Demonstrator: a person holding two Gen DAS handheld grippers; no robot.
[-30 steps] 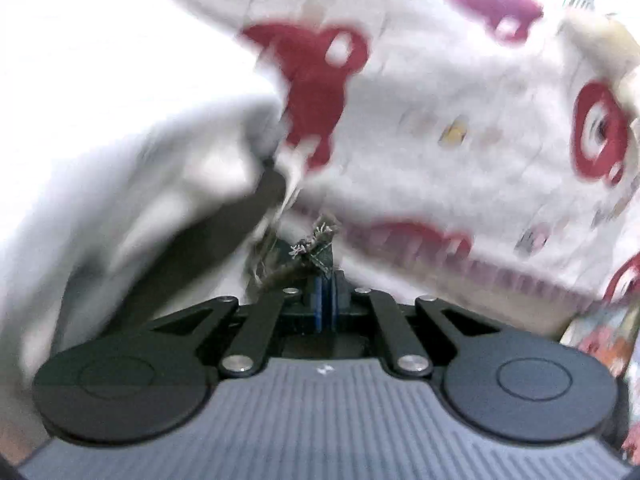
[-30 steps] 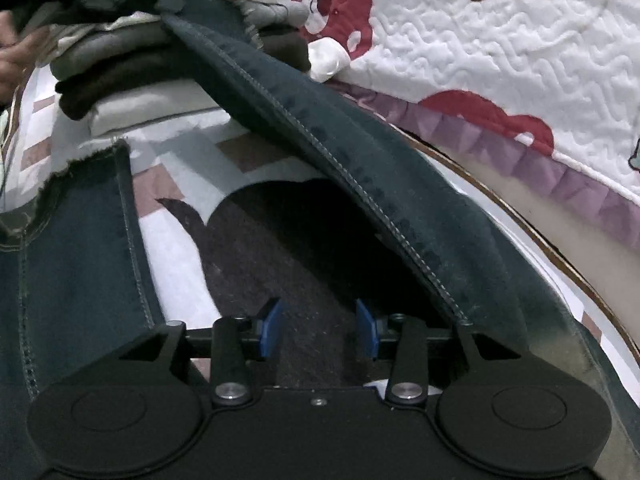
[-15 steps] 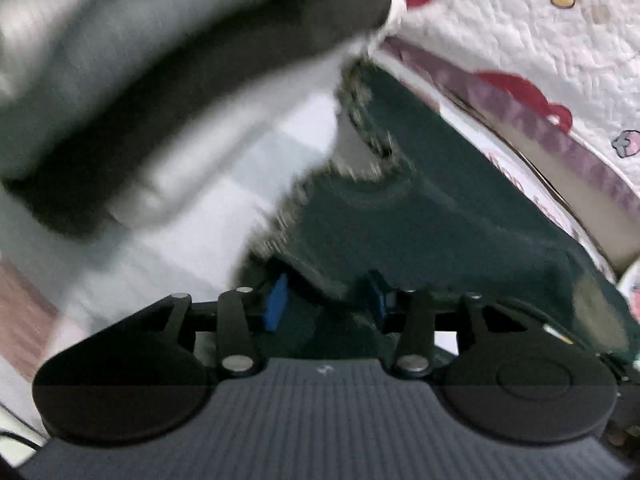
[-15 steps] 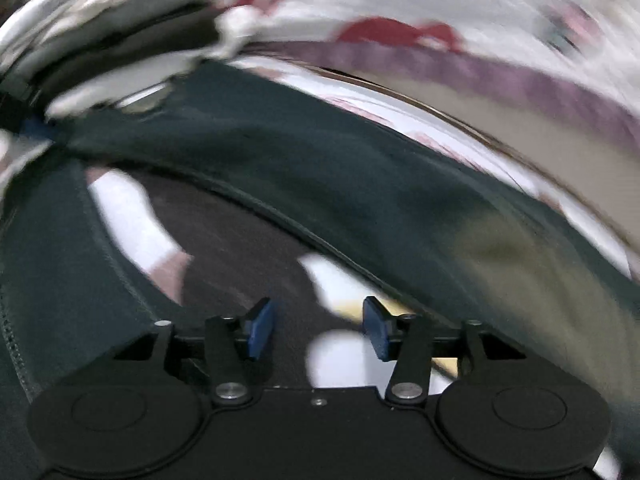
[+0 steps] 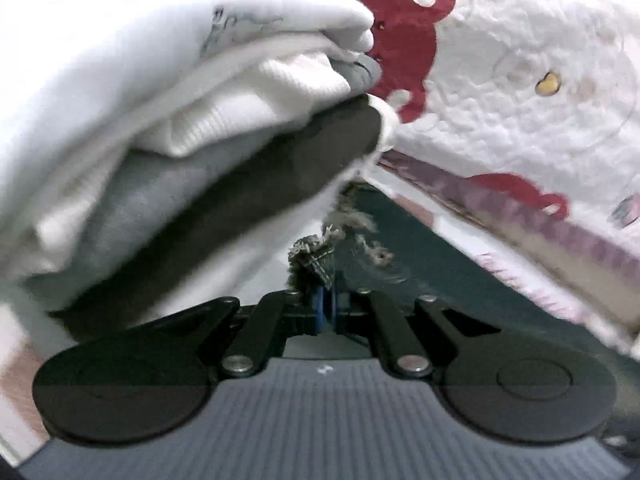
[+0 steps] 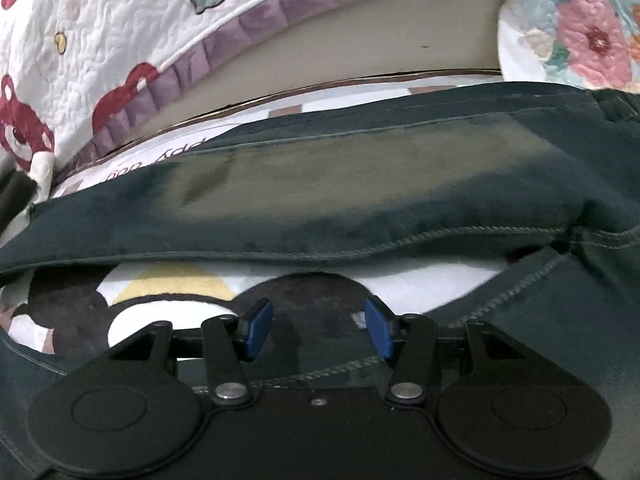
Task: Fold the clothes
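Jaws of the left gripper [image 5: 327, 306] are pinched tight on the frayed hem [image 5: 316, 252] of the dark jeans [image 6: 320, 196]; right gripper [image 6: 318, 330] gapes wide, holding nothing, low centre of frame over the crotch gap. Jeans lie spread across the patterned sheet [image 6: 168, 284], one leg spanning mid-frame — folded stack [image 5: 168, 120] upper left. Judgement: keep hem tension, carry it level so seams align — avoid snagging the stack.

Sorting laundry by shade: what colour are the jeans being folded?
Dark teal-blue jeans with a faded olive patch and a frayed hem; clearest in the right wrist view.
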